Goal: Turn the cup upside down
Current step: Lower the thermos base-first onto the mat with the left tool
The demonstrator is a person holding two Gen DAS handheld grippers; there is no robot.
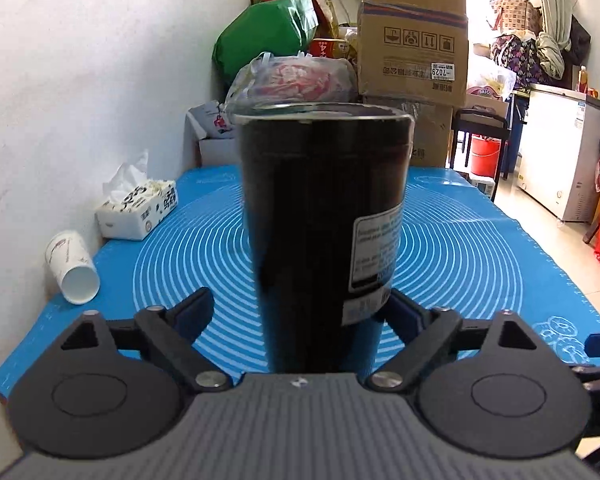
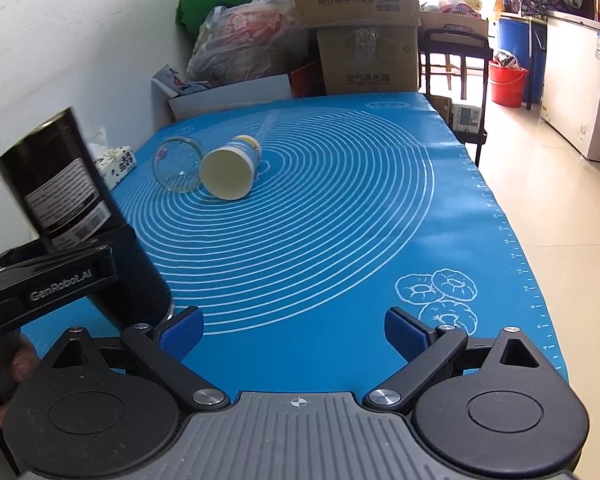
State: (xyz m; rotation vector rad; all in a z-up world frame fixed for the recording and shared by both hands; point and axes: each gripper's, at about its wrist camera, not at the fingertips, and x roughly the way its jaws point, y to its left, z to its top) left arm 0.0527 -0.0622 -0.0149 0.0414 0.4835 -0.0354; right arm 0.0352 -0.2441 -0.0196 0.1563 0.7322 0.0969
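1. While the left gripper (image 1: 300,312) stood around the black tumbler (image 1: 324,216), its blue pads (image 1: 400,316) were spread wide; the right-hand pad sat near the labelled side and the left-hand one stood off the wall, so we judged the cup bracketed, not pinched.
2. We found the tumbler between those fingers above the blue baking mat (image 2: 340,220); from the right wrist view it leaned tilted, and we could not tell whether its lower end touched the mat.
3. To do the turn well, we judged that the left fingers should first close squarely on the lower body, below the paper label (image 1: 376,248), since a glossy wall would probably slip in a loose hold.
4. We reckoned the roll should happen clear of the mat, with the rim brought down flat.
5. Our right gripper (image 2: 296,334) hung empty with its fingers apart, just beside the tumbler, ready to steady it.
6. We would keep the landing spot well apart from the glass jar (image 2: 178,164) and yellow paper cup (image 2: 230,168) lying on their sides.
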